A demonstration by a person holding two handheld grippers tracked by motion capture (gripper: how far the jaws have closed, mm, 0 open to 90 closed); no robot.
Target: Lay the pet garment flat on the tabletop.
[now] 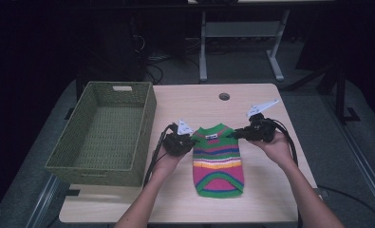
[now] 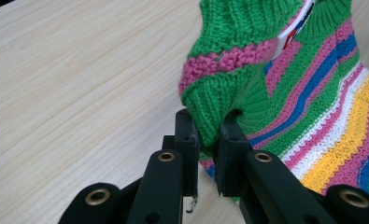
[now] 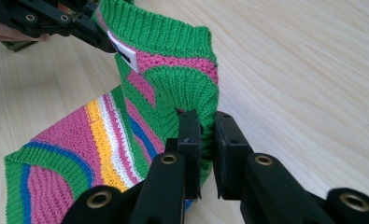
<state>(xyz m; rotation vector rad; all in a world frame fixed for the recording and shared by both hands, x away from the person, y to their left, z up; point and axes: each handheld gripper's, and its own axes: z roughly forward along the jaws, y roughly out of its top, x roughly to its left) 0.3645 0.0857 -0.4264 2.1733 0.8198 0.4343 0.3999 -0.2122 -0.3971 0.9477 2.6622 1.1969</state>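
Note:
A small striped knitted sweater (image 1: 218, 159), green with pink, blue, yellow and white bands, lies flat on the wooden table (image 1: 270, 199) with its collar toward the far side. My left gripper (image 1: 191, 140) pinches the sweater's left shoulder; in the left gripper view the green cuff (image 2: 209, 100) is clamped between the jaws of the gripper (image 2: 209, 133). My right gripper (image 1: 236, 133) is shut on the sweater's right shoulder, where green ribbed knit (image 3: 184, 91) bunches between its jaws (image 3: 207, 133). The left gripper (image 3: 86, 28) also shows at the top left of the right gripper view, holding the collar end.
A green woven basket (image 1: 147, 109) stands on the table's left part, close to my left hand. A round cable hole (image 1: 224, 96) lies near the far edge. Bare tabletop (image 1: 266, 156) surrounds the sweater on the right and in front.

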